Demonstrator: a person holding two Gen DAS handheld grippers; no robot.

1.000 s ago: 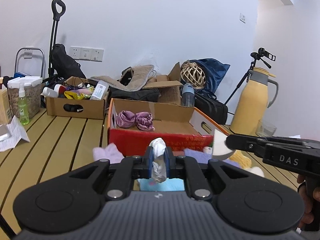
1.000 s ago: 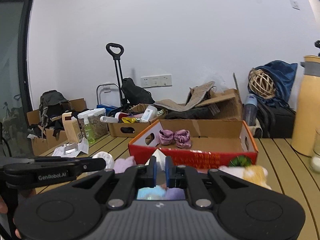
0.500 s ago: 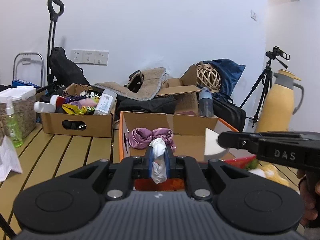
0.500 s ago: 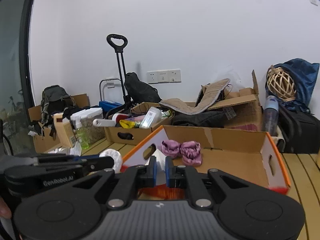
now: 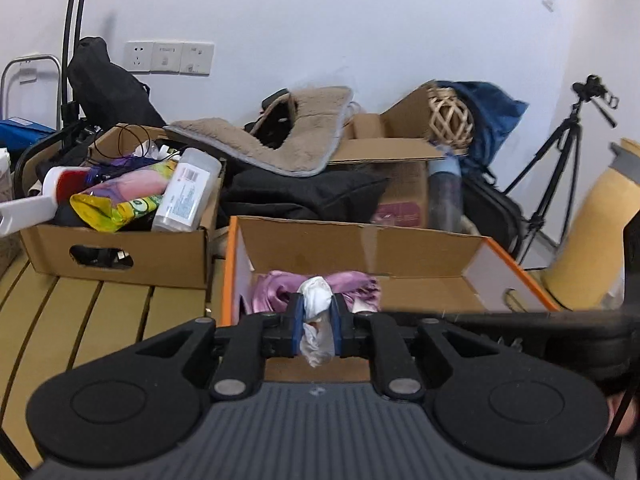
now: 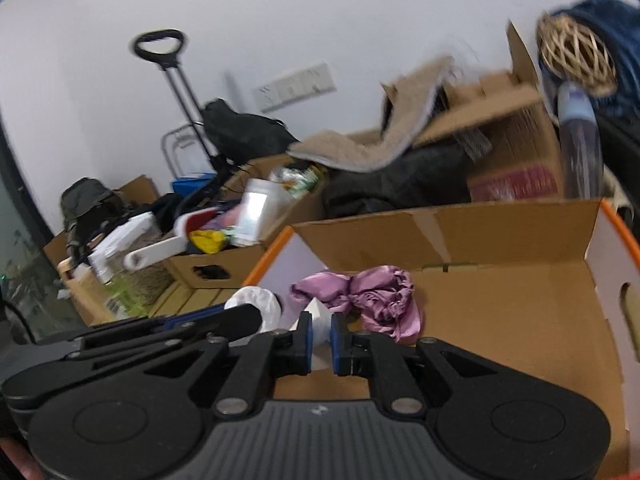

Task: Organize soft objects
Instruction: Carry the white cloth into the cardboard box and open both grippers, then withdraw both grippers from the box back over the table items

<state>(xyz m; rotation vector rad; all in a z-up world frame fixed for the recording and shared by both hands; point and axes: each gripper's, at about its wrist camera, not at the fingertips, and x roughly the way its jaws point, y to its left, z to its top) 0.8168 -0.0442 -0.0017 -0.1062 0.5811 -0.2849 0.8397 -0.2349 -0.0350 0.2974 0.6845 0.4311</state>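
Observation:
My left gripper (image 5: 316, 316) is shut on a crumpled white cloth (image 5: 317, 300) and holds it over the near edge of the orange-rimmed cardboard box (image 5: 496, 248). My right gripper (image 6: 320, 330) is shut on a white wedge-shaped sponge (image 6: 319, 320), also over that box (image 6: 608, 224). Purple satin scrunchies (image 6: 372, 292) lie inside the box at its back left; they also show in the left wrist view (image 5: 280, 288). The left gripper's arm and its white cloth (image 6: 256, 304) show at the left of the right wrist view.
A brown cardboard box (image 5: 120, 248) full of bottles and packets stands left of the orange box on the wooden slat table (image 5: 80, 320). Behind are a grey fleece mat (image 5: 288, 136), black bags, a wicker ball (image 5: 450, 120), a tripod (image 5: 560, 160) and a yellow flask (image 5: 592, 240).
Both grippers have moved forward from in front of the box to over its near edge, each still holding its item. The right wrist view has tilted.

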